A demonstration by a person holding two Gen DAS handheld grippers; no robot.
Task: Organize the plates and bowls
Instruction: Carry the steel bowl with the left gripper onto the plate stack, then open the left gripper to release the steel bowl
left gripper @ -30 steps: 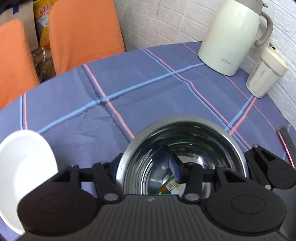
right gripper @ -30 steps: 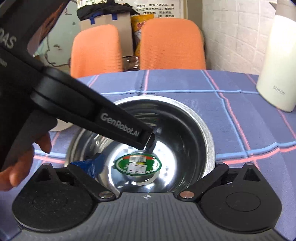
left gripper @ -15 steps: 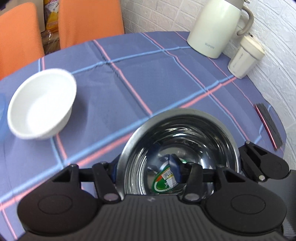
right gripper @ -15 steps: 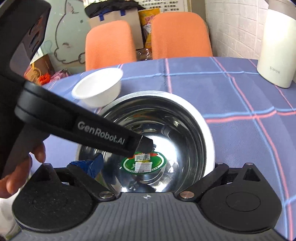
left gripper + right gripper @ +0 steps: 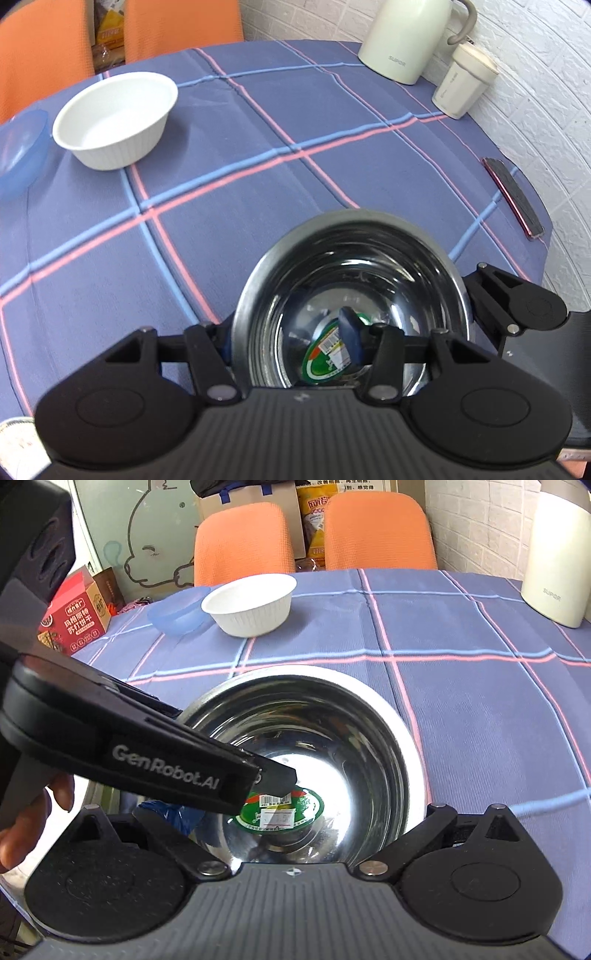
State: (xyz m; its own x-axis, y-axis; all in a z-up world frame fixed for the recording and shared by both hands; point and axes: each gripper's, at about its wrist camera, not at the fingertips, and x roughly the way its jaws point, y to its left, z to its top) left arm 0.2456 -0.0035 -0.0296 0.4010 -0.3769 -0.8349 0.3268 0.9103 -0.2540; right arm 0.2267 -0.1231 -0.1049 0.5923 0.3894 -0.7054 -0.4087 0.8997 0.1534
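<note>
Steel bowl is hanging pinched by both claws: left gripper biting its near rim, right gripper likewise; white bowl is waiting far ahead-left.

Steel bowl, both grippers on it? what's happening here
A person is holding the steel bowl with both handheld grippers. The left gripper is clamped over its rim, one finger inside. The right gripper grips the near rim. The white bowl and blue bowl sit side by side across the table, untouched.
</note>
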